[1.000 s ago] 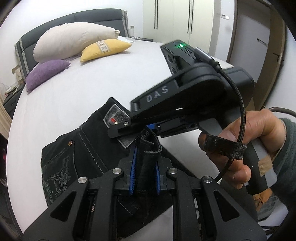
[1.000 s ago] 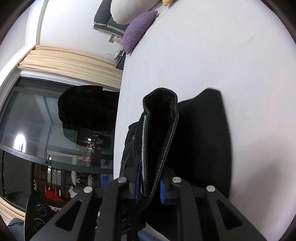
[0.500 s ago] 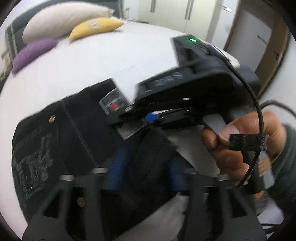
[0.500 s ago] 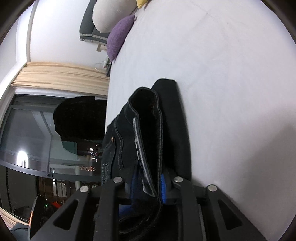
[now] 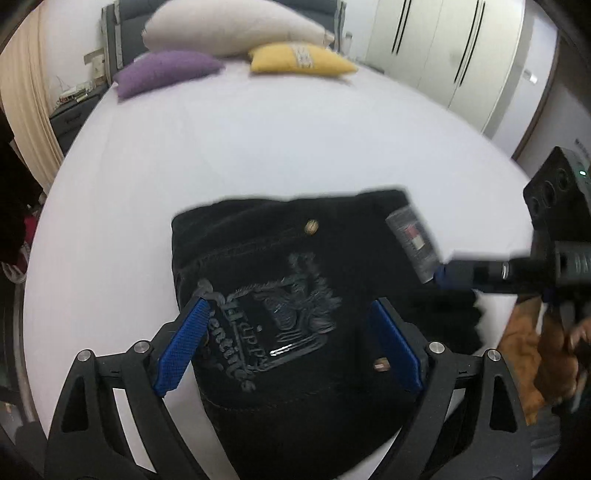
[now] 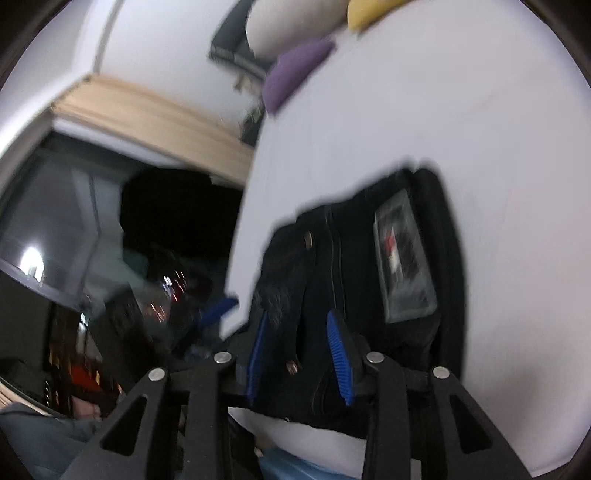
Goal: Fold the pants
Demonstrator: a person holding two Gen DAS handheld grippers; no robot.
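Most of the folding looks done: the black jeans (image 5: 295, 295) lie in a small bundle on the white bed (image 5: 258, 140). The left gripper (image 5: 291, 332) and right gripper (image 6: 299, 343) are opening, pads off the cloth. Maybe only smoothing is left.

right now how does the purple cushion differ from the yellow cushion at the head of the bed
The purple cushion is plain fabric; the yellow cushion carries a pale patterned band across its middle. In the left wrist view, the purple cushion lies at the left edge of the white bed, and the yellow cushion sits further right, nearer the wardrobe side. Both rest on the bed against the big cream pillow, well clear of the folded black pants.
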